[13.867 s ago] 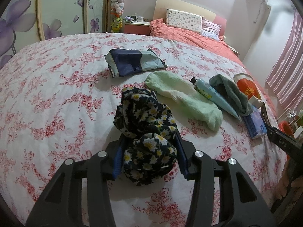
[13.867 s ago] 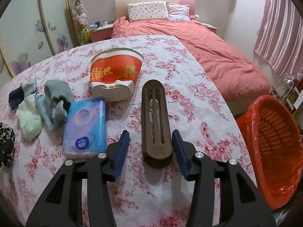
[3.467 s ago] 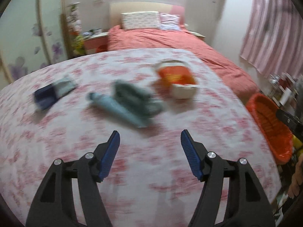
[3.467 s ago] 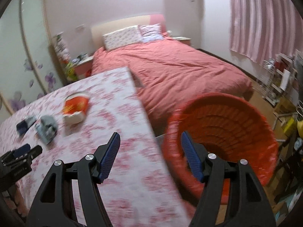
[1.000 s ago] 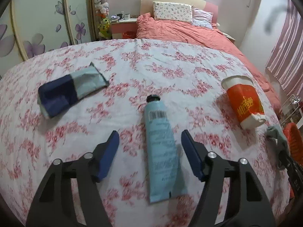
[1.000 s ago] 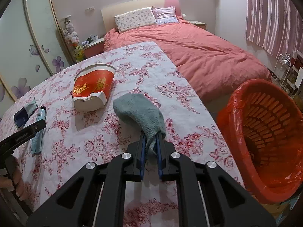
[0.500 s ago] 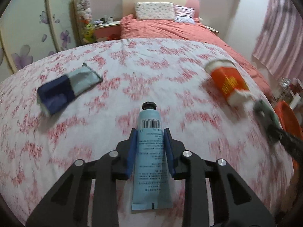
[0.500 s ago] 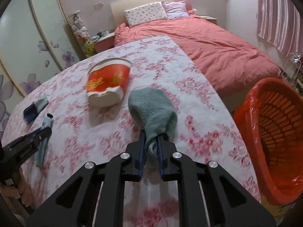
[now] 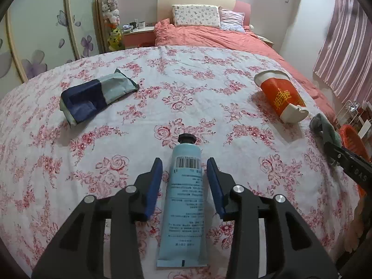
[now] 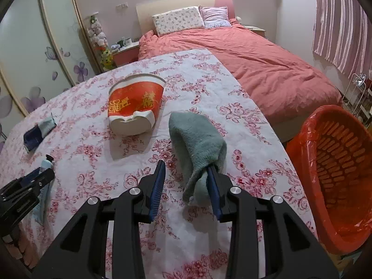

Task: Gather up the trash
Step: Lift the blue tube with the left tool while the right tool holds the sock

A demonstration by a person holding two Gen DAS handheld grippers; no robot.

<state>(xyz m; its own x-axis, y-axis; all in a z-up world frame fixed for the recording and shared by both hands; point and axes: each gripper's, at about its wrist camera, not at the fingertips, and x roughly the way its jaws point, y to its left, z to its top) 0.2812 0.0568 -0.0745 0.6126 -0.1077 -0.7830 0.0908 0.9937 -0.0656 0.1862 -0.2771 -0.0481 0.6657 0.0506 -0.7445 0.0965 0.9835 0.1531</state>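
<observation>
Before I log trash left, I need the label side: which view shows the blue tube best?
Left wrist view: the blue tube lies whole, barcode up. Right wrist view shows only its capped end at the left edge.

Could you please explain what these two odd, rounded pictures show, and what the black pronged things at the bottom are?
Each picture comes from a wide-angle camera on a hand-held claw; a person carries one in each hand. The left claw straddles a blue tube lying on the flowered cloth; its jaws have just been opening and the pads stand clear of it. The right claw has also been opening; a grey-green cloth lies between its jaws, against one pad. Also there: a red paper cup on its side, a blue packet, and an orange basket beside the table.
</observation>
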